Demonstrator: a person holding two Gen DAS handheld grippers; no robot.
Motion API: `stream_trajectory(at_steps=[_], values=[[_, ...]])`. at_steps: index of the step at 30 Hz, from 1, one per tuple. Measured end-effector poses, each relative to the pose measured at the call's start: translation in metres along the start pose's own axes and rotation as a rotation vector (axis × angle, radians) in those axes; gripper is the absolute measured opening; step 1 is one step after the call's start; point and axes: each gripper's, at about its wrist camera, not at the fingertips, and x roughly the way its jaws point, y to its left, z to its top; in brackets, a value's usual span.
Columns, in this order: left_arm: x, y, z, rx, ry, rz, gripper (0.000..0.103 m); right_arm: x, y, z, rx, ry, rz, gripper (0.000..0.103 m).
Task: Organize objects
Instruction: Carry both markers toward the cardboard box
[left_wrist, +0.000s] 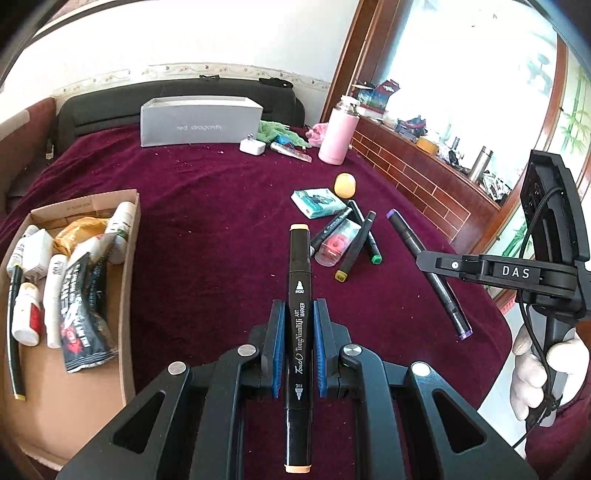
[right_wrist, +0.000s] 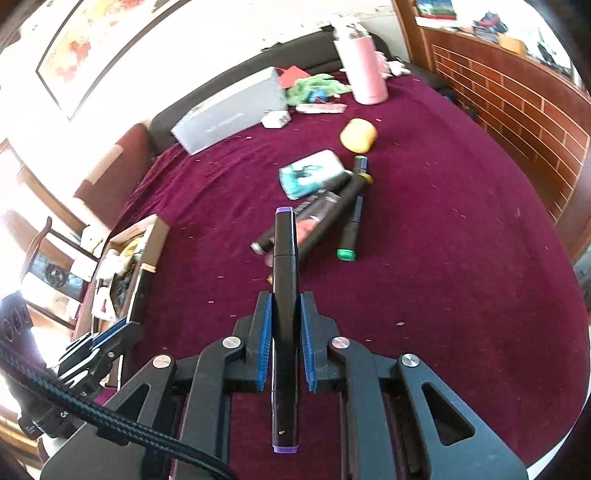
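My left gripper is shut on a black art marker with peach caps, held above the maroon cloth. My right gripper is shut on a black marker with purple caps; it also shows in the left wrist view, off to the right. A cardboard box at the left holds tubes, bottles and a dark packet. Several loose markers lie with a clear case, a teal tissue pack and a yellow ball mid-table.
A grey box, a white charger, green cloth and a pink flask stand at the back. A wooden sill with clutter runs along the right. The table edge curves at the right.
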Motion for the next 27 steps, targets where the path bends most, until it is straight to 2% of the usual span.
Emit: stream_trajectory(at_steps=[16, 27], values=[[-0.044, 0.037, -0.011, -0.086, -0.091, 0.028, 0.011, 0.002, 0.094, 0.003, -0.158, 0.018, 0.102, 0.013], [-0.077, 0.095, -0.019, -0.196, -0.158, 0.097, 0.011, 0.023, 0.173, -0.003, -0.296, 0.056, 0.168, 0.013]])
